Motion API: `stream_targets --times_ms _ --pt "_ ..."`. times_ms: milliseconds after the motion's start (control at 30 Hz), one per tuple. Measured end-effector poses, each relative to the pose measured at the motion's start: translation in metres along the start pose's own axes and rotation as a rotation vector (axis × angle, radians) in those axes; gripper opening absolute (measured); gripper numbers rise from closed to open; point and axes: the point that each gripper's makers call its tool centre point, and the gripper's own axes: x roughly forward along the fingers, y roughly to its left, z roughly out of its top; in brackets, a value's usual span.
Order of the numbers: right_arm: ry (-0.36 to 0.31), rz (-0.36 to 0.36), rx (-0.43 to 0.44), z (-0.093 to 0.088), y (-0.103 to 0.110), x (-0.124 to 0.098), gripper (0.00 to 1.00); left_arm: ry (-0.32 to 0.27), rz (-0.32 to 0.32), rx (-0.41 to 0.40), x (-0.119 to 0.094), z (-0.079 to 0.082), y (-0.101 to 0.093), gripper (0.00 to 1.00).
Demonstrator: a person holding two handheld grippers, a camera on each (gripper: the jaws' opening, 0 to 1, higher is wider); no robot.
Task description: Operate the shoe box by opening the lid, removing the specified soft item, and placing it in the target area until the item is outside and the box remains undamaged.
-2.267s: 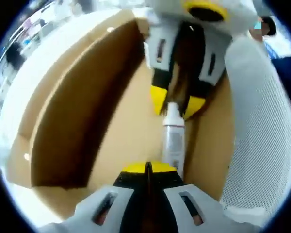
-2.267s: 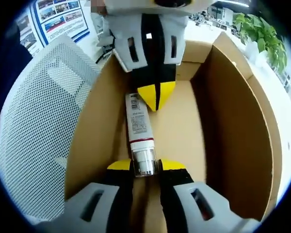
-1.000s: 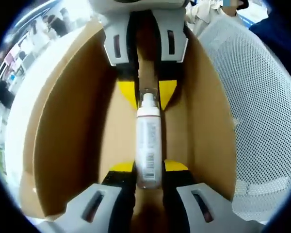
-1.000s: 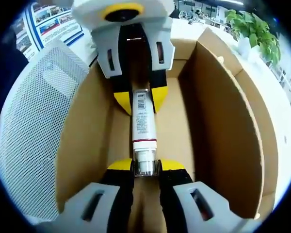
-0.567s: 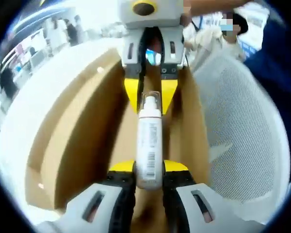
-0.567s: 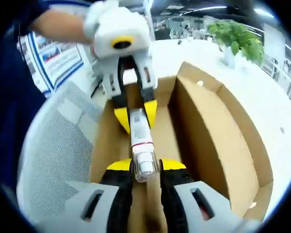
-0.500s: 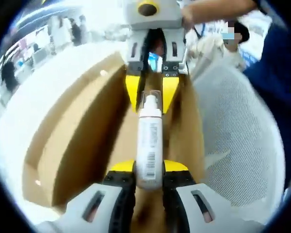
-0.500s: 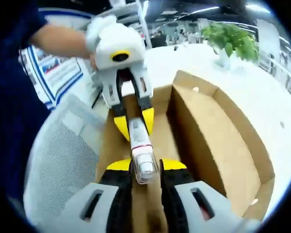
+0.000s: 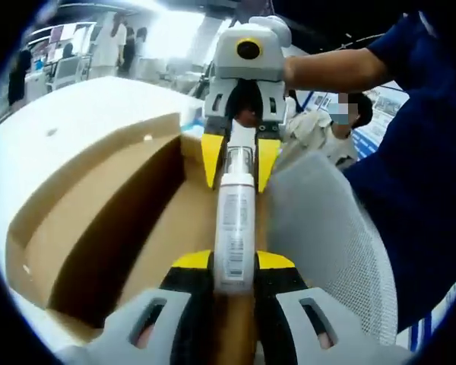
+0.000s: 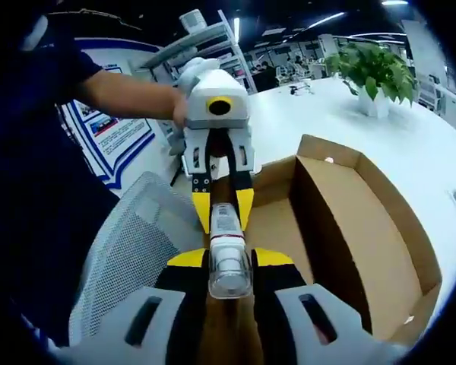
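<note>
Left gripper view: tube (image 9: 235, 228) had risen clear above the open box (image 9: 99, 220), left gripper (image 9: 235, 262) and right gripper (image 9: 239, 163) each clamped on an end; placing remained.

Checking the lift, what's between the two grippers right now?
The white tube spans between them: left gripper on one end, right gripper on the other, in both views.

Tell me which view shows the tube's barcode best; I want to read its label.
The left gripper view: the tube lies lengthwise with its barcode facing the camera. The right gripper view looks at the tube cap-end on, so the label is foreshortened.
</note>
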Motion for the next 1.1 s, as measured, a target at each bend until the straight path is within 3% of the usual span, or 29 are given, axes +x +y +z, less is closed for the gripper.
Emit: stream_targets --times_ms 100,267,367,433,533,633,833,1100 --pt "-0.007 0.008 0.012 0.002 0.001 -0.002 0.20 -0.029 -0.014 -0.016 -0.002 0.004 -0.001 0.17" --pt "-0.120 0.013 0.083 0.025 0.001 -0.014 0.21 -0.153 -0.053 -0.084 -0.011 0.020 -0.007 0.17" --pt "-0.113 0.026 0.088 0.026 0.003 -0.017 0.21 -0.169 -0.062 -0.087 -0.015 0.024 -0.008 0.17" --pt "-0.074 0.025 0.071 0.019 0.003 -0.017 0.21 -0.217 -0.074 -0.106 -0.020 0.034 -0.006 0.17" --pt "-0.062 0.061 0.070 0.018 0.011 -0.017 0.05 -0.173 -0.041 -0.083 -0.022 0.028 0.001 0.17" --pt "-0.053 0.021 0.075 0.015 0.006 -0.016 0.18 -0.158 -0.060 -0.091 -0.023 0.025 -0.001 0.17" --pt "-0.087 -0.009 0.077 0.021 0.001 -0.019 0.28 -0.149 -0.072 -0.079 -0.019 0.026 -0.005 0.17" --pt "-0.069 0.012 0.059 0.023 0.005 -0.019 0.21 -0.117 -0.080 -0.039 -0.011 0.028 -0.011 0.17"
